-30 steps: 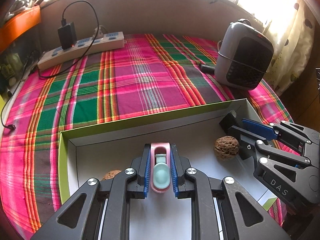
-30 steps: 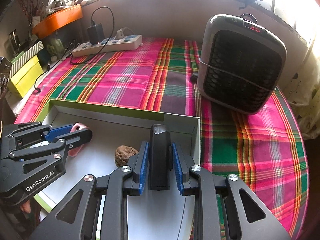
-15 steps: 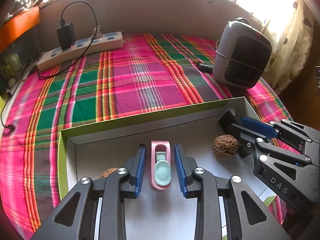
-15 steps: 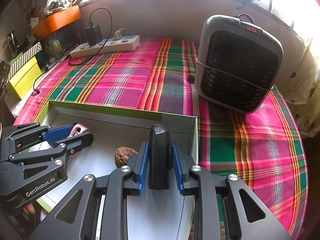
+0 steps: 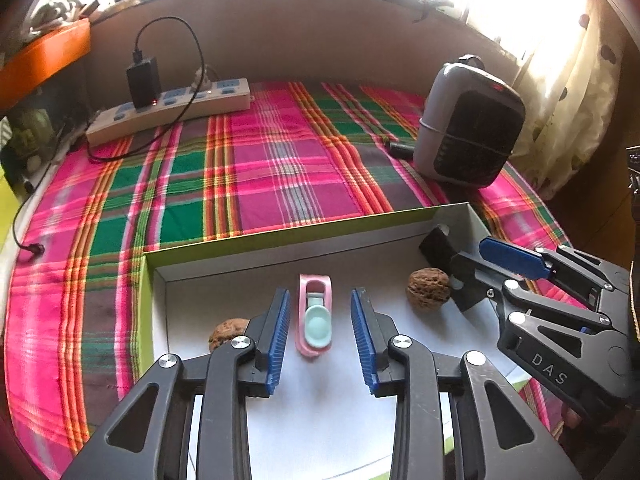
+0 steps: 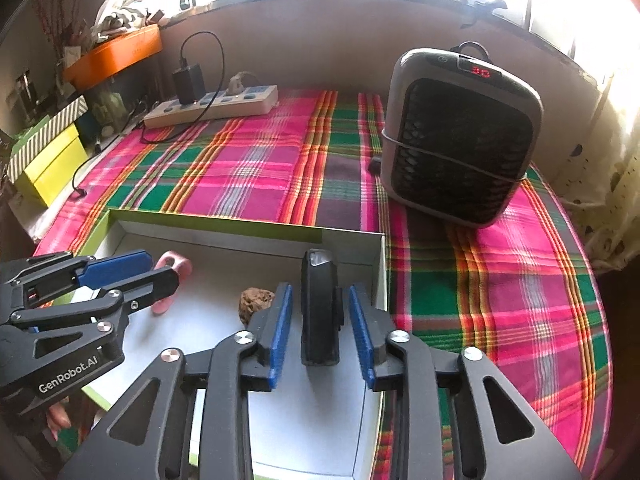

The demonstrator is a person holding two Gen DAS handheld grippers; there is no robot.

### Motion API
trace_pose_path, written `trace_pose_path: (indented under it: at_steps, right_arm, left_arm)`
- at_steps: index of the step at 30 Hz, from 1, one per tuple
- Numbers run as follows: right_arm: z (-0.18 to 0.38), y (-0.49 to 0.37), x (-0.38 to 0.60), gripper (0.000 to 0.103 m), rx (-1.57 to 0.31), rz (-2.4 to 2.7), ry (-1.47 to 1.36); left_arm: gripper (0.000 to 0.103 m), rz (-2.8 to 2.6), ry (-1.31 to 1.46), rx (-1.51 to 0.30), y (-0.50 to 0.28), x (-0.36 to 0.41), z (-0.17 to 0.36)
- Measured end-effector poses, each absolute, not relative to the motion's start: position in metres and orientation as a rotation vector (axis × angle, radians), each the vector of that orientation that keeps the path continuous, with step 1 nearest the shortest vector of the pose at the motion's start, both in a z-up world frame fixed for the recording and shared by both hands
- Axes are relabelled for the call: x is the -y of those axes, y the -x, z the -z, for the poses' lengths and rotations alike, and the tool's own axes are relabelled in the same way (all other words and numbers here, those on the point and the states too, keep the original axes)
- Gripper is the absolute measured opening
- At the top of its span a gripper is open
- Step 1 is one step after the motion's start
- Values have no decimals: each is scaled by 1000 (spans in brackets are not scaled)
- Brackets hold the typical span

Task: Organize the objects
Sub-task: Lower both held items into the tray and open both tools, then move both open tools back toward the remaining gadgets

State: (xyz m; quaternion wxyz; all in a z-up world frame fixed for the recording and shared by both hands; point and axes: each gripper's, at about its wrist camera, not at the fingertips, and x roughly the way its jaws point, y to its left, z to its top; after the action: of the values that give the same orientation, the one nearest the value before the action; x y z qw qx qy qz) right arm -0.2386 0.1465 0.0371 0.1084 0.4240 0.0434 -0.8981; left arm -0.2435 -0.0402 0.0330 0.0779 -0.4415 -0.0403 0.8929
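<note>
Left tool (image 5: pixel 320 336) jaws apart, w/ pink-and-mint plastic clip (image 5: pixel 315 315) lying btwn them inside white green-edged cardboard box (image 5: pixel 280 240). Right tool (image 6: pixel 320 328) jaws apart around black rectangular device (image 6: pixel 319 304), same box.

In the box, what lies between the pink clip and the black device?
A walnut lies on the box floor between the pink clip and the black device; the left wrist view shows it best.

Box (image 5: pixel 280 236) walls hem both grippers; walnuts (image 5: pixel 428 289) flank the left gripper (image 5: pixel 320 320); heater (image 6: pixel 460 136) and power strip (image 5: pixel 168 110) bound bare cloth between.
</note>
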Motion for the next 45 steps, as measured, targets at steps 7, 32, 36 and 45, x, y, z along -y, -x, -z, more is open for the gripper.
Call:
trace_pose_path:
  at_steps: [7, 32, 36, 45]
  right_arm:
    - [-45, 224, -150, 36, -94, 2661, -1220]
    - [-60, 135, -155, 37, 14, 2676, -1129]
    - [-56, 111, -144, 37, 9, 2631, -1100]
    - [-40, 73, -116, 43, 14, 2520, -1076]
  left_arm:
    - [30, -2695, 1289, 125, 226, 43, -43]
    - [30, -2728, 1205, 195, 140, 65, -51]
    - [30, -2727, 1190, 202, 123, 72, -49]
    - [30, -2689, 1185, 223, 96, 87, -39]
